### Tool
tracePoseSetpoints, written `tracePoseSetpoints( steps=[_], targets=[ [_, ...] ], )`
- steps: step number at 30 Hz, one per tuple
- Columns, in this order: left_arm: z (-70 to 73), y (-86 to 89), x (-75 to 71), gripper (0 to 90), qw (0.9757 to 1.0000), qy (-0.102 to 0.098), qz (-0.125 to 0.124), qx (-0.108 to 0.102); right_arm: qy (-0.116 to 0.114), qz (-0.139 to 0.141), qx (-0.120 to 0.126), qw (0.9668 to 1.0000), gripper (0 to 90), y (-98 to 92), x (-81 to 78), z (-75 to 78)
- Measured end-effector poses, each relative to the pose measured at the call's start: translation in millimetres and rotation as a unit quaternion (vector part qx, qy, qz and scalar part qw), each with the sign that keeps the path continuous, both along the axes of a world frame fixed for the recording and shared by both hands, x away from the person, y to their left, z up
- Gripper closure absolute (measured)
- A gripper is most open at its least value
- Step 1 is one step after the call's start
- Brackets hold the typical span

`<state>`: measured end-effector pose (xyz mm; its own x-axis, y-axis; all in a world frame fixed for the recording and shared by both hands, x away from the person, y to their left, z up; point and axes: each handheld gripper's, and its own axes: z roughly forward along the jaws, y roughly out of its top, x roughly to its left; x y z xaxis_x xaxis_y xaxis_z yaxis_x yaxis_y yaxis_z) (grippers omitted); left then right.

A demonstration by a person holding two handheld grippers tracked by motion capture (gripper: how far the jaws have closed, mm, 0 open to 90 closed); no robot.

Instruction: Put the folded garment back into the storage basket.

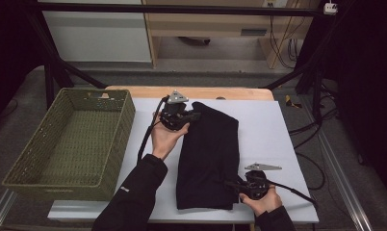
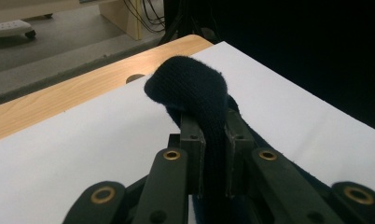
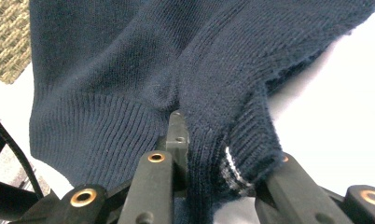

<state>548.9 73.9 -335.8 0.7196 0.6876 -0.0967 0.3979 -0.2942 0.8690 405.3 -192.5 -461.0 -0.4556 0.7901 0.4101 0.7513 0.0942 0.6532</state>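
High view: 2 hand-held grippers pinch sweater (image 1: 208, 154).

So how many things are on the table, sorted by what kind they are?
Dark knitted garment: 1
Green woven basket: 1
Hand-held grippers: 2, the left hand-held gripper and the right hand-held gripper, each clamped on the garment
White sheet covering the table: 1
Total: 5
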Motion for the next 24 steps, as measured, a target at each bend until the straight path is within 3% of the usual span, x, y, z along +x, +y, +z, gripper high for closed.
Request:
tracePoseSetpoints(
  steps=[24],
  targets=[
    [36.9, 7.1, -13.2, 81.2, 0.9994, -0.031, -0.006, 0.012, -0.034, 0.009, 0.019, 0.9992, 73.3, 11.4, 1.1, 12.5]
  ],
)
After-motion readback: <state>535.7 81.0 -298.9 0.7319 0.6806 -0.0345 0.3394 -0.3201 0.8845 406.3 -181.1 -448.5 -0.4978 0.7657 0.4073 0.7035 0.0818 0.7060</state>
